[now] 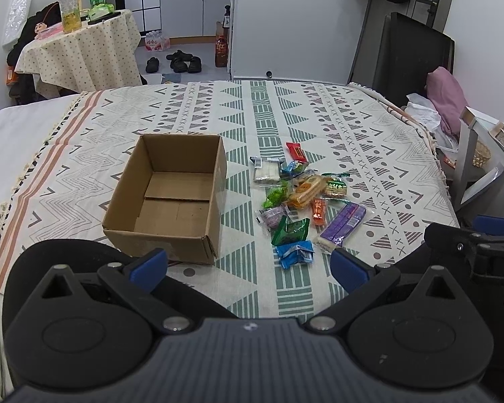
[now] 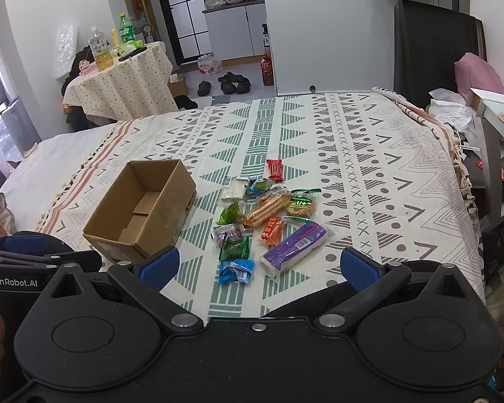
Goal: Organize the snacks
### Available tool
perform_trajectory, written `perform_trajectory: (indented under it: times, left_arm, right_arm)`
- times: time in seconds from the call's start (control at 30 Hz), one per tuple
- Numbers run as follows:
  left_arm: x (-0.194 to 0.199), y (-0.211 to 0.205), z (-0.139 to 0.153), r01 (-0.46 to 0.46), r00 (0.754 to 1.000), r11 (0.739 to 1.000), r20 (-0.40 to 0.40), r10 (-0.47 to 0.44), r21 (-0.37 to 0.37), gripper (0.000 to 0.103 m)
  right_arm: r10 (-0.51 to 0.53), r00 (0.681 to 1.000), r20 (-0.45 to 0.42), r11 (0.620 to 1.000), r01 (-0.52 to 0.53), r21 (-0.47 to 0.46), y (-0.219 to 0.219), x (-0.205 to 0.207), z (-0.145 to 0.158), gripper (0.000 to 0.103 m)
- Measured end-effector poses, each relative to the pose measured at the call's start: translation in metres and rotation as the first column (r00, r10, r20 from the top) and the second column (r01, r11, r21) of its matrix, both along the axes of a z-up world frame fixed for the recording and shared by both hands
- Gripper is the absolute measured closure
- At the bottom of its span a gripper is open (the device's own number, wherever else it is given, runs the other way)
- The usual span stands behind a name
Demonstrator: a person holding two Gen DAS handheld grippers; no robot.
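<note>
1. Both grippers, left gripper (image 1: 248, 263) and right gripper (image 2: 260, 267), hung near with fingers spread, holding nothing.
2. Snacks (image 2: 268, 221) lay heaped right of the empty cardboard box (image 1: 171, 198), likely so each could be lifted across.

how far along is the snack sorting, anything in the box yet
Nothing looks done: the cardboard box is empty. Nothing is in hand either; the left gripper and right gripper are both open, short of the pile. All the snacks remain loose on the patterned blanket beside the box, from the red packet to the blue packet and purple pack.
</note>
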State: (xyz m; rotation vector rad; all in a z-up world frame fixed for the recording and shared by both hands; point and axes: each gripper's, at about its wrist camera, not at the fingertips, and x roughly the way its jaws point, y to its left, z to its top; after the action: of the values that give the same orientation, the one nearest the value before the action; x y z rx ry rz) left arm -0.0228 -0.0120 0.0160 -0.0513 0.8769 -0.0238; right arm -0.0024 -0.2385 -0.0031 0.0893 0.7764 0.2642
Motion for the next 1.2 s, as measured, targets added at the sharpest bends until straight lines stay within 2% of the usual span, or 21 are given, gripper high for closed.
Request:
perform_trajectory:
  times: [0.6, 1.2]
  left_arm:
    - [0.029, 0.007, -0.014, -0.019, 0.999, 1.0, -0.045, 0.019, -0.006, 0.0]
    - [0.074, -0.007, -0.061, -0.047, 0.991, 0.998, -0.131, 0.041, -0.044, 0.002]
  right_arm:
    - [0.05, 0.998, -0.028, 0.999, -0.05, 0.016, 0.005, 0.02, -0.011, 0.0]
    - [-0.022, 0.996, -0.082, 0.996, 0.029, 0.085, -0.025, 0.06, -0.052, 0.002]
